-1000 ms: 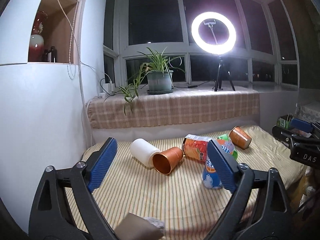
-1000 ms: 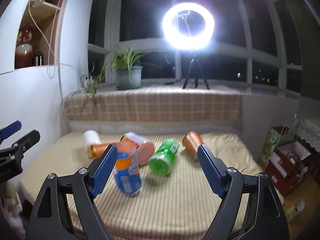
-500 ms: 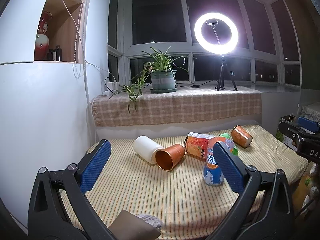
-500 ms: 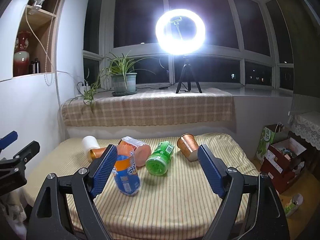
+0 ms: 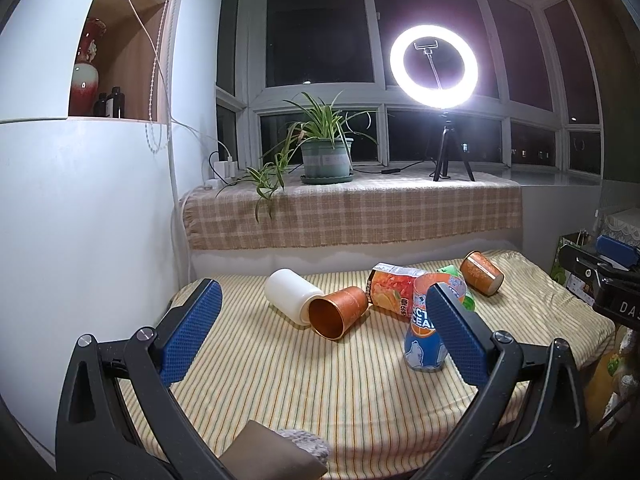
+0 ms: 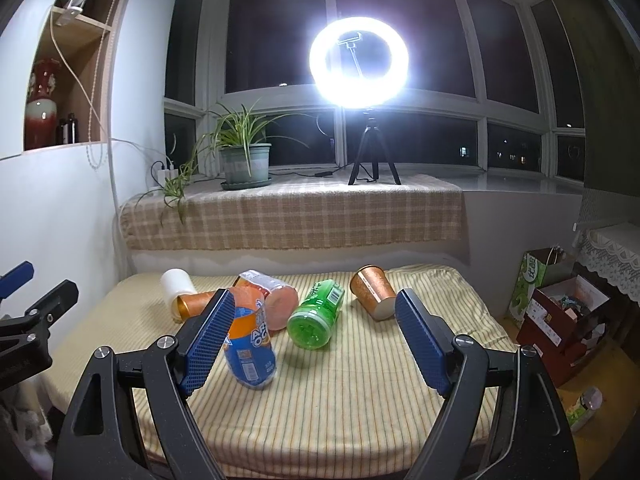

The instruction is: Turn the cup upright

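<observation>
With both the left gripper [image 5: 320,336] and right gripper [image 6: 312,340] held wide open and empty, the approach step is judged to be in hand, and a reach to a toppled copper cup [image 5: 338,311] is called for next.

Green can [image 5: 460,286] mostly hidden — blue pad, orange-blue cup [image 5: 430,328] covering.

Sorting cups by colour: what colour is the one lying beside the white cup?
Copper-orange cup; left wrist view.

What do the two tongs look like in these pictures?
Both the left tongs and right tongs have black plastic frames with triangular cut-outs and silver screws. The fingers carry flat blue pads with a fine dotted texture. No cables or sleeves show.
</observation>
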The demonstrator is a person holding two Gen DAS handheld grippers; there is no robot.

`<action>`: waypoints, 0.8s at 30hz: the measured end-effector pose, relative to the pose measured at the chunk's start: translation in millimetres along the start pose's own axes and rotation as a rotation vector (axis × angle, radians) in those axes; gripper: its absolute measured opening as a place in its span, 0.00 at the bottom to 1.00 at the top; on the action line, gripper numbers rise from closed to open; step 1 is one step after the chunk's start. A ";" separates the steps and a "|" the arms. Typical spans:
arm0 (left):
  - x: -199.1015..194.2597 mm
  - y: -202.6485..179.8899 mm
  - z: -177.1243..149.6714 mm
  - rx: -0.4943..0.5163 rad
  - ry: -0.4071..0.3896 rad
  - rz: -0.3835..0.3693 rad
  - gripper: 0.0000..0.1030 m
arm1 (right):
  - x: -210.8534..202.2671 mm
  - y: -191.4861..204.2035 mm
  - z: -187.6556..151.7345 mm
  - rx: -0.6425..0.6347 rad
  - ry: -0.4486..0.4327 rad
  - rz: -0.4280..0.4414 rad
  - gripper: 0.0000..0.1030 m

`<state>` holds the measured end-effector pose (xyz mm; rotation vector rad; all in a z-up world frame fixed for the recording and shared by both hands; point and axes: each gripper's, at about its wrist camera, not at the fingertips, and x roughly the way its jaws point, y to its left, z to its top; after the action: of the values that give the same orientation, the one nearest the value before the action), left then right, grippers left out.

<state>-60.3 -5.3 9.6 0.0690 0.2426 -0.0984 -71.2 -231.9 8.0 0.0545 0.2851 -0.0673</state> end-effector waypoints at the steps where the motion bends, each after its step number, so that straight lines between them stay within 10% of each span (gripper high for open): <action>1: 0.1 0.2 0.0 0.000 0.000 -0.001 1.00 | 0.0 0.1 0.0 0.000 0.000 0.000 0.80; 24: -6.7 -10.0 -3.4 -0.015 0.007 0.015 1.00 | -1.2 -3.0 1.0 -0.003 -0.008 -0.010 0.80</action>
<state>-68.7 -14.3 7.5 0.0561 0.2495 -0.0810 -72.2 -234.9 9.2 0.0494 0.2776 -0.0769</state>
